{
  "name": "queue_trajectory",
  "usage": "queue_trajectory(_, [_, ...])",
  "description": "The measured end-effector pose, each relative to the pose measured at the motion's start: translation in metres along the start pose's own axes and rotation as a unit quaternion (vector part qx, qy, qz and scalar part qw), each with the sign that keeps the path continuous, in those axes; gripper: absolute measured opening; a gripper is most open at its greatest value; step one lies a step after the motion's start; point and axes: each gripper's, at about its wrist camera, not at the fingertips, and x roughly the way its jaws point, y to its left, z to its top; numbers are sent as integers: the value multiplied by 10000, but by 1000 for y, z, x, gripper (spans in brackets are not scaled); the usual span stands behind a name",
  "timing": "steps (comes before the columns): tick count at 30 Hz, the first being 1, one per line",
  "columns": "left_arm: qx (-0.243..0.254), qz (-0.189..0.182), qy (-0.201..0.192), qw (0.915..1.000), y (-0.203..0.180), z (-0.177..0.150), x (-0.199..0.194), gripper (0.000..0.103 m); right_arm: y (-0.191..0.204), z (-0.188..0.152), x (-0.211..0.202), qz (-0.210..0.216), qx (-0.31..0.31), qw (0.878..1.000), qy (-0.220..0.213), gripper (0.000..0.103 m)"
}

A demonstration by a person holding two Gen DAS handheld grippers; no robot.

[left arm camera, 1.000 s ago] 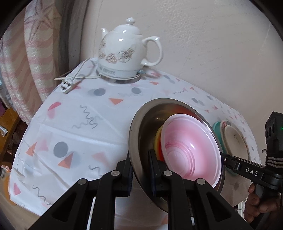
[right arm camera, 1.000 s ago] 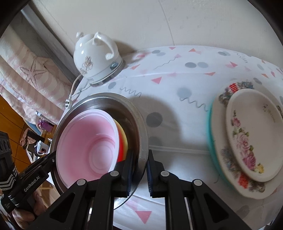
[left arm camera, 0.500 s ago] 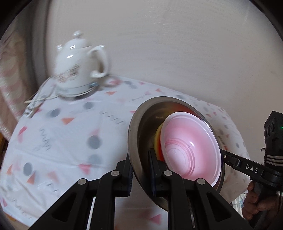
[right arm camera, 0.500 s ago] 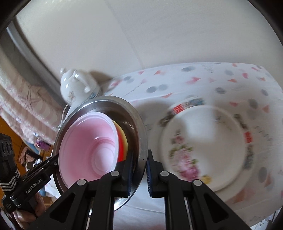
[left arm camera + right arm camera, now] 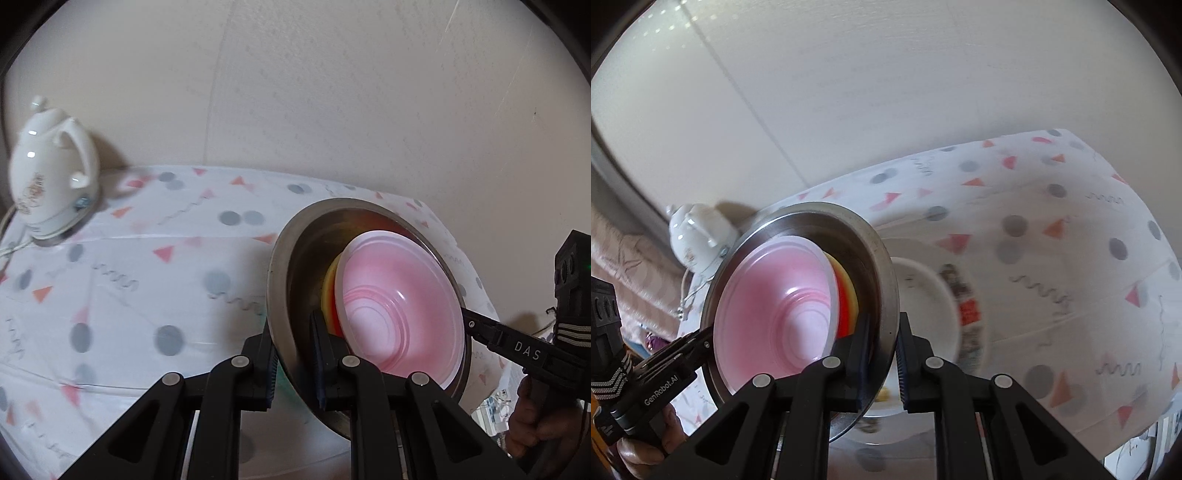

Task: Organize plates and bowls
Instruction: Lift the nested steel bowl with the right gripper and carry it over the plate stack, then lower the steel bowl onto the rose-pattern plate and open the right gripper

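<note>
Left hand-held gripper [image 5: 293, 360] and right hand-held gripper [image 5: 883, 356] are clamped on opposite rims of the steel bowl [image 5: 295, 280]; I keep both level above the floral plate [image 5: 945, 317] ahead.

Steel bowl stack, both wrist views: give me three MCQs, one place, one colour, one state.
1. Where does the white ceramic kettle stand?
A. on the patterned tablecloth by the wall
B. inside the steel bowl
C. on the floral plate

2. What colour is the innermost bowl nested in the round stainless steel bowl?
A. green
B. pink
C. black

3. How is the steel bowl held?
A. left gripper only
B. resting free on the table
C. both grippers clamped on opposite rims

Answers:
1 A: it sits on the patterned tablecloth near the wall.
2 B: pink shows in both views.
3 C: left gripper and right gripper each pinch the rim.
</note>
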Motion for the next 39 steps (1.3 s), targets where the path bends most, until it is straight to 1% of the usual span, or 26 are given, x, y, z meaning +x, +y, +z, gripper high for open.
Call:
queue_trajectory(4, [82, 3, 183, 9998, -15, -1, 19, 17, -18, 4, 5, -135, 83, 9999, 70, 13])
queue_trajectory(11, [-34, 117, 481, 9988, -15, -9, 47, 17, -34, 4, 31, -194, 126, 9990, 384, 13])
queue_trajectory(15, [-70, 212, 588, 9980, -15, -14, 56, 18, -40, 1, 42, -186, 132, 9982, 556, 13])
queue_trajectory(20, [-130, 280, 621, 9976, -15, -15, 59, 18, -36, 4, 43, -197, -12, 9983, 550, 13])
queue_trajectory(29, [-196, 337, 616, 9973, -15, -15, 58, 18, -38, 5, 44, -66, 37, 9980, 622, 13])
queue_trajectory(36, [-166, 427, 561, 9974, -18, -17, 56, 18, -33, 3, 41, -198, -201, 9980, 569, 13])
queue_trajectory(39, [-141, 483, 528, 9973, -19, -17, 55, 18, -34, 3, 40, -185, -204, 9980, 571, 13])
